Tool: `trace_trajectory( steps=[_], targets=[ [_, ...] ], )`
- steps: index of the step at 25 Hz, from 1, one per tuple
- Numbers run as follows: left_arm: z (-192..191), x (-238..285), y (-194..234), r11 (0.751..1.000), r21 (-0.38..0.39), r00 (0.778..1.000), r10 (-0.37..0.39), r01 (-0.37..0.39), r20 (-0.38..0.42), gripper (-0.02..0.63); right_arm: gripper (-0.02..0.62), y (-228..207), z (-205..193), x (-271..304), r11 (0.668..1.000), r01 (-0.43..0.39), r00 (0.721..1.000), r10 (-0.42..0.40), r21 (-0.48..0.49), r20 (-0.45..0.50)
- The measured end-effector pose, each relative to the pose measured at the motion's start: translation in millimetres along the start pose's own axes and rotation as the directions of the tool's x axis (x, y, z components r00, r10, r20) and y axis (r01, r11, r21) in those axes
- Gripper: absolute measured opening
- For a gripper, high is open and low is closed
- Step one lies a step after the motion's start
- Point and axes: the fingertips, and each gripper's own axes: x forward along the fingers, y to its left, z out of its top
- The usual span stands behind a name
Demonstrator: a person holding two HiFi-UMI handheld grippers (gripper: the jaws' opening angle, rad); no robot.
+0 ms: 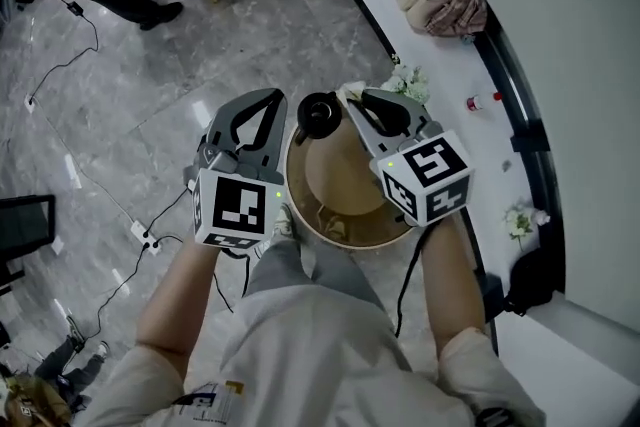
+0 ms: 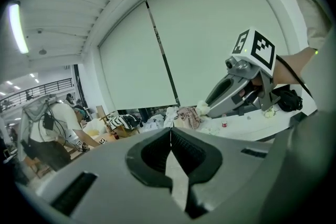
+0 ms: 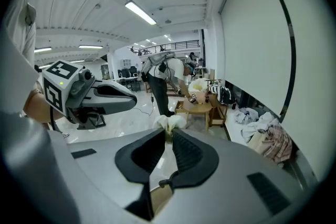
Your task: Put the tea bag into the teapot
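While I look down in the head view, my right tool (image 1: pixel 355 101) hangs just beside the black teapot (image 1: pixel 318 115), which stands at the far edge of the round wooden bench (image 1: pixel 345 177). I take the pale scrap at the tool's tip to be the tea bag (image 1: pixel 349 93). My left tool (image 1: pixel 268 99) hovers on the pot's other side, apart from it. I cannot tell from here whether the pot's mouth is uncovered, so I would check that first.

In the left gripper view, my left tool (image 2: pixel 169 131) has its jaws pressed together with nothing between them. It is free to steady the pot.

In the right gripper view, my right tool (image 3: pixel 169 132) is closed to a sliver on the tea bag (image 3: pixel 169 122), pinching it only at the very tips. With so slight a hold I should move slowly, centre the bag over the opening, lower it, and only then part the jaws.
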Motion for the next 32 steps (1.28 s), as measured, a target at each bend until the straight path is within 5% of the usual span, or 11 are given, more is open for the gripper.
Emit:
trace_trajectory(
  steps=[10, 20, 25, 32],
  targets=[
    [-72.7, 68.5, -15.9, 0.995, -0.04, 0.991, -0.091, 0.088, -0.1, 0.008, 0.044, -33.9, -84.7, 88.5, 0.998, 0.001, 0.987, 0.008, 0.056, -0.162],
    [-165.9, 127.4, -28.8, 0.985, -0.101, 0.962, -0.157, 0.137, -0.225, 0.008, 0.044, -54.2, -186.3, 159.4, 0.995, -0.016, 0.944, 0.048, 0.1, -0.325],
    [-197.2, 147.0, -31.6, 0.954, -0.258, 0.946, -0.217, 0.153, -0.24, 0.008, 0.044, -58.2, -231.2, 189.8, 0.991, -0.014, 0.919, 0.065, 0.132, -0.389],
    [-259.6, 165.5, -45.0, 0.915, -0.384, 0.913, -0.259, 0.127, -0.315, 0.008, 0.044, -52.2, -279.8, 220.8, 0.993, -0.022, 0.877, 0.076, 0.119, -0.474]
  ],
)
